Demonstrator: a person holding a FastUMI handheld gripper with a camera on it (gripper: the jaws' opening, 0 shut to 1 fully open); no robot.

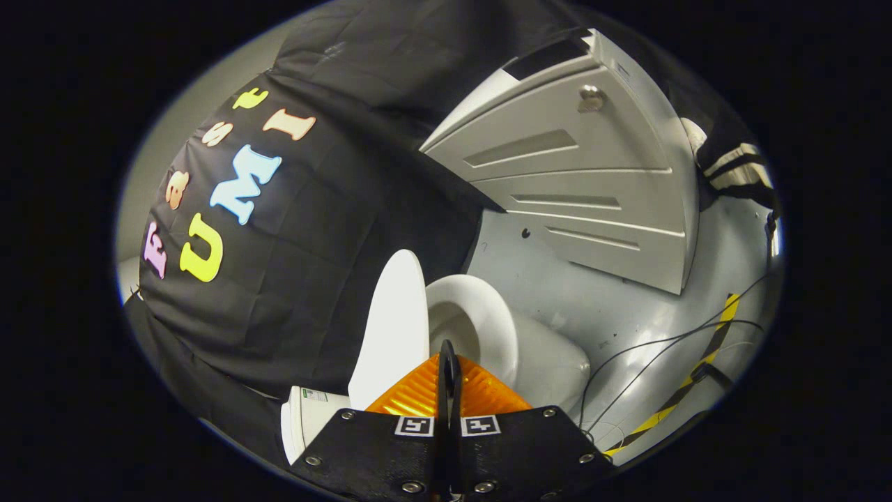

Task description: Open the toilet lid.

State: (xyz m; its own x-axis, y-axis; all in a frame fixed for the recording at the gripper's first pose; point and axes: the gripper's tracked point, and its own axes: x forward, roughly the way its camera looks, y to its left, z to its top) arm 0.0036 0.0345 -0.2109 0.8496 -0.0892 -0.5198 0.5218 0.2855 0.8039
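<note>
Jaws together w/ nothing held, gripper (448, 362) tilted sideways, toilet lid (391, 328) upright beyond.

dim, sharp, perhaps warped edges

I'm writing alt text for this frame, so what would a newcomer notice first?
The white toilet lid stands raised just beyond the gripper, whose fingers are closed together on nothing. Beside the lid is the open bowl. Farther off a grey cabinet stands on the floor, with cables trailing nearby.
</note>
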